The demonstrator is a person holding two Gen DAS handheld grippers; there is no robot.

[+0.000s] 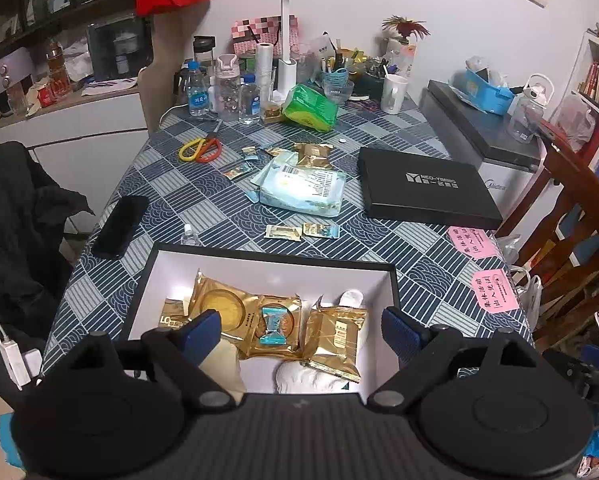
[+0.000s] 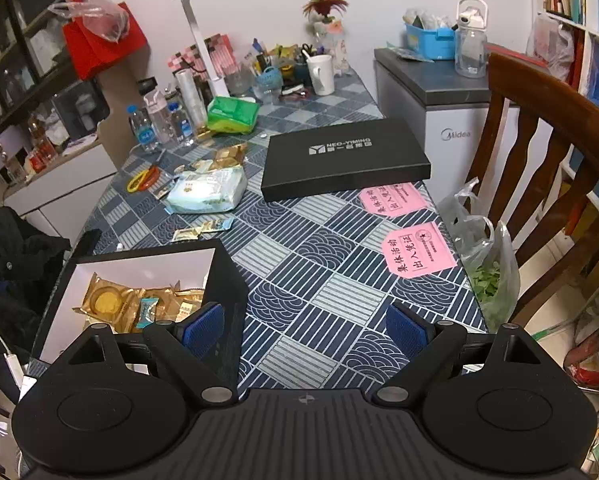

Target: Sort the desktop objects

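Status: sort approx. half done. Open box (image 1: 391, 280) at near table edge holds several gold snack packs (image 1: 335, 340) plus one blue candy (image 1: 272, 326). Remaining on tablecloth (image 2: 319, 280): two small sachets (image 1: 301, 231), wipes pack (image 1: 303, 192), more gold packs (image 1: 313, 154) beyond. Left gripper (image 1: 301, 330) spread wide above box, nothing grasped; right gripper (image 2: 305, 330) likewise released, empty, over bare cloth.

We count three big gold snack packs (image 1: 267, 320) in the open box (image 1: 393, 292) at the bottom of the frame. One blue candy (image 1: 272, 326) lies on top. In the middle we see two small sweets (image 1: 301, 231), one wipes pack (image 1: 303, 188), one black lid (image 1: 425, 188). Two pink cards (image 1: 483, 264) sit at the right.
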